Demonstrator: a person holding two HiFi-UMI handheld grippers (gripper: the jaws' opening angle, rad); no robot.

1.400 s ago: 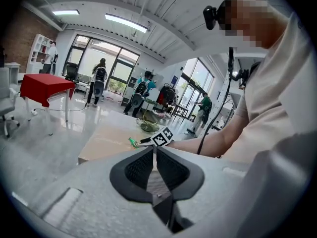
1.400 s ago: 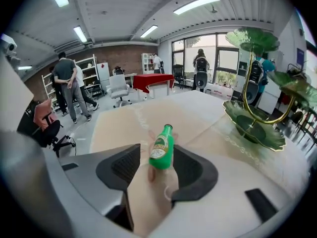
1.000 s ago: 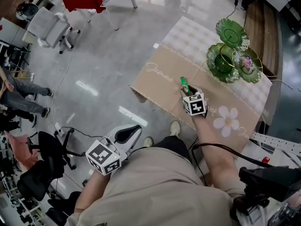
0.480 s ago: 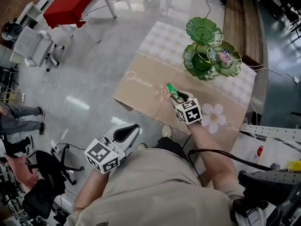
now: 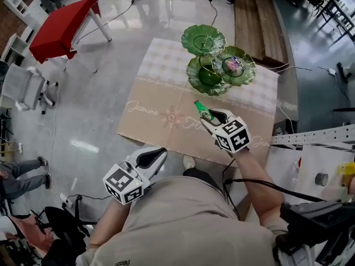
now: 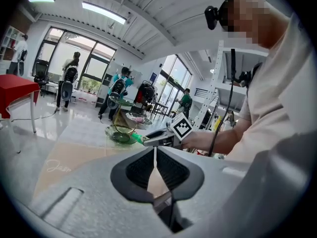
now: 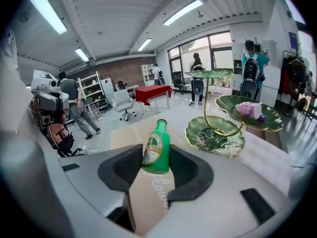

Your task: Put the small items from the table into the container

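A small green bottle (image 5: 203, 111) (image 7: 156, 148) hangs above the tan tablecloth (image 5: 161, 110), and my right gripper (image 5: 209, 117) (image 7: 156, 163) is shut on its body, neck pointing away. Just beyond it stands a green leaf-dish stand (image 5: 211, 73) (image 7: 215, 139). Its right dish (image 5: 235, 66) (image 7: 250, 114) holds a pink and purple item (image 7: 249, 109). My left gripper (image 5: 152, 157) (image 6: 155, 165) is shut on nothing, off the table's near edge by my body. From the left gripper view I see the bottle (image 6: 136, 139) and the stand (image 6: 121, 133) ahead.
A red table (image 5: 61, 32) and a white chair (image 5: 28, 87) stand on the shiny floor to the left. A wooden bench (image 5: 260, 15) runs behind the table. A cable and black gear (image 5: 316, 226) sit at my right side. People stand in the room's background.
My right gripper has lifted the green bottle off the cloth and carried it nearer the leaf-dish stand. The left gripper stays shut beside my body.
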